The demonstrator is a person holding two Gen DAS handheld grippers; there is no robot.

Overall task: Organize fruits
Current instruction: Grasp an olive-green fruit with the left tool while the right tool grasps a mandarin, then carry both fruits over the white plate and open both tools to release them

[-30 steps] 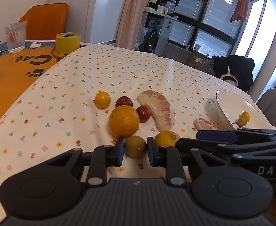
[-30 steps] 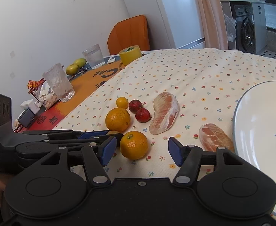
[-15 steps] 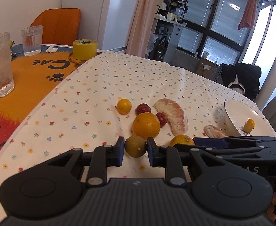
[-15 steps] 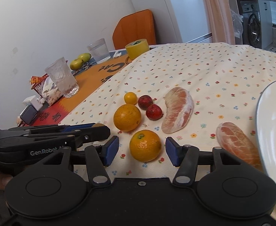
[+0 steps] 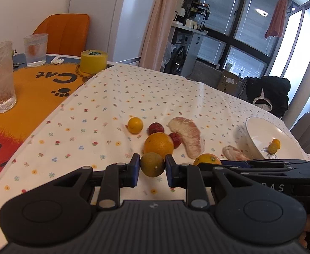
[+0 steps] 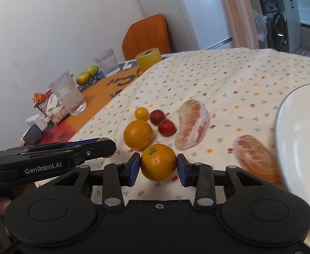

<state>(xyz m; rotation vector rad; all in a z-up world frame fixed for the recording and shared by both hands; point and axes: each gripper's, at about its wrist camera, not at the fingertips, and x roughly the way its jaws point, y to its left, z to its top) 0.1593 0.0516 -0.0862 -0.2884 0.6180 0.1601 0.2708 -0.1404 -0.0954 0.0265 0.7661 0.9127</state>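
Jaws clamp mandarin, stem end up-left

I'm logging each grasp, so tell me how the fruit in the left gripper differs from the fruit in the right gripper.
The greenish fruit in the left gripper is dull olive-yellow; the mandarin in the right gripper is bright orange. The greenish fruit looks smoother, the mandarin pebbled with a green stem scar. Both are round, and each sits between its gripper's blue pads.

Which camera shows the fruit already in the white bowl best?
The left wrist view: it looks into the white bowl, showing two small yellow fruits. The right wrist view shows only the bowl's rim and part of its inside.
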